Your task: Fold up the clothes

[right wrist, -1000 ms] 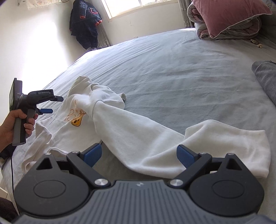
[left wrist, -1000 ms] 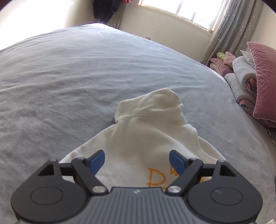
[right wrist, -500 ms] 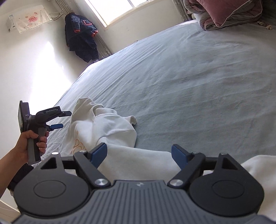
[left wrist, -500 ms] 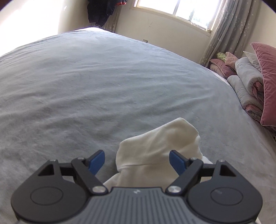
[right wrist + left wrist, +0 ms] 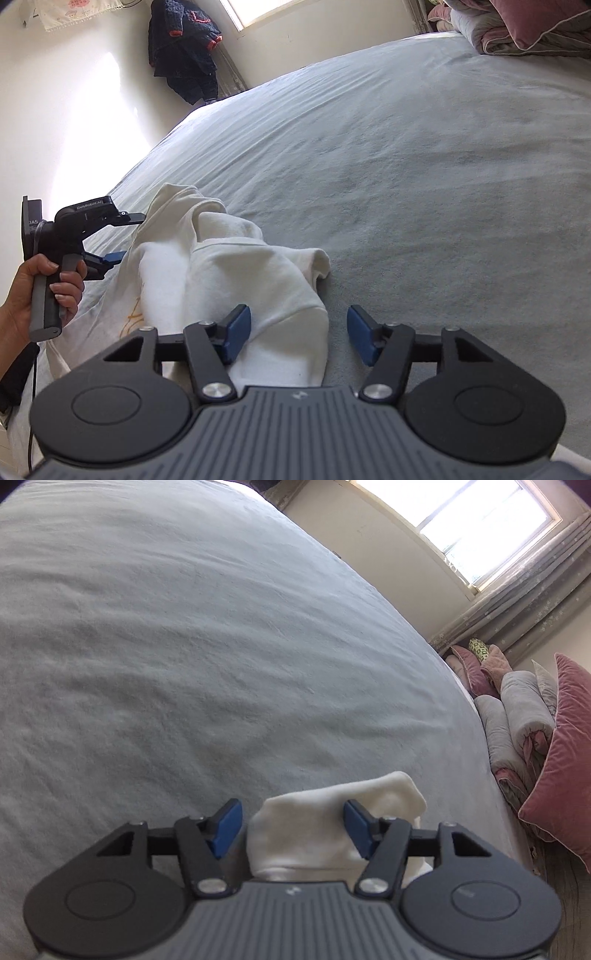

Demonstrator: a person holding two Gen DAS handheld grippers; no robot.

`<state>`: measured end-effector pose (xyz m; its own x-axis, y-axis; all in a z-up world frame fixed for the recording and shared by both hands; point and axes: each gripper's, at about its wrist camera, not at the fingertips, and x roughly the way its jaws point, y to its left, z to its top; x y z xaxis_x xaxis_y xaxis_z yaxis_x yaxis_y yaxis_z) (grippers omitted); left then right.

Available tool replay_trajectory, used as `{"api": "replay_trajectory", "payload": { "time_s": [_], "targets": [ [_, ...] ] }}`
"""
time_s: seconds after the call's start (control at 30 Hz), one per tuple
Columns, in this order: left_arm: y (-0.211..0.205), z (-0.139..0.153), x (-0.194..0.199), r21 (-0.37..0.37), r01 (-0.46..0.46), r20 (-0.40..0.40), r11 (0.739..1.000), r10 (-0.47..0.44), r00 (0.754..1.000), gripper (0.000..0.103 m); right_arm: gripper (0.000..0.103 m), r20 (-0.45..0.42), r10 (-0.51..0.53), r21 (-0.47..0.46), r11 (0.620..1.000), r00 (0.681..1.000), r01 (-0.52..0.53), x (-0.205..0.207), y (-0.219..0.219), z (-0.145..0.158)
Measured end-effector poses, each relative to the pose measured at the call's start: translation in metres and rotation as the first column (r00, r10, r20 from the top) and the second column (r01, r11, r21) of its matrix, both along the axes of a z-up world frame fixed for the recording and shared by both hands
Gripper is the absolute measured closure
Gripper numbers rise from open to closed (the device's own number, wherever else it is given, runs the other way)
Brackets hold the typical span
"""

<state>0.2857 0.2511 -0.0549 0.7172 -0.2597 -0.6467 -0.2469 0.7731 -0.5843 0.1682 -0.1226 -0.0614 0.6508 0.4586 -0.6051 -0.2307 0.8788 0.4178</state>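
A white hoodie (image 5: 229,273) with an orange print lies crumpled on the grey bed (image 5: 424,166). In the left wrist view its hood (image 5: 332,812) shows between the open blue pads of my left gripper (image 5: 291,825), which holds nothing. In the right wrist view my right gripper (image 5: 299,338) is open just above the hoodie's sleeve, the cloth running under its left pad. My left gripper also shows in the right wrist view (image 5: 122,236), held by a hand at the hoodie's left side, jaws open.
Pink pillows and rolled grey bedding (image 5: 535,738) are piled at the bed's right side under the curtained window (image 5: 491,528). A dark jacket (image 5: 184,51) hangs in the room corner. The grey bed spreads wide beyond the hoodie.
Both grippers have dropped lower and moved forward over the hoodie. The left view now shows only the hood; the right gripper has come up close over the sleeve. Both stay open.
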Motion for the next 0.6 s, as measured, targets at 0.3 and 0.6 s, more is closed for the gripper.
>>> {"api": "replay_trajectory", "payload": {
  "time_s": [0.3,0.6],
  "targets": [
    [-0.034,0.03,-0.052,-0.016,0.122,0.199,0.992,-0.116,0.973,0.088,0.086,0.062,-0.06,-0.039,0.997,0.996,0.063,-0.016,0.009,-0.005],
    [-0.104,0.051,-0.14,0.15,0.352,0.325,0.924,-0.383,0.865,0.089,0.086,0.139,-0.118,0.005,0.993,0.983,0.119,-0.026,0.006,-0.019]
  ]
}}
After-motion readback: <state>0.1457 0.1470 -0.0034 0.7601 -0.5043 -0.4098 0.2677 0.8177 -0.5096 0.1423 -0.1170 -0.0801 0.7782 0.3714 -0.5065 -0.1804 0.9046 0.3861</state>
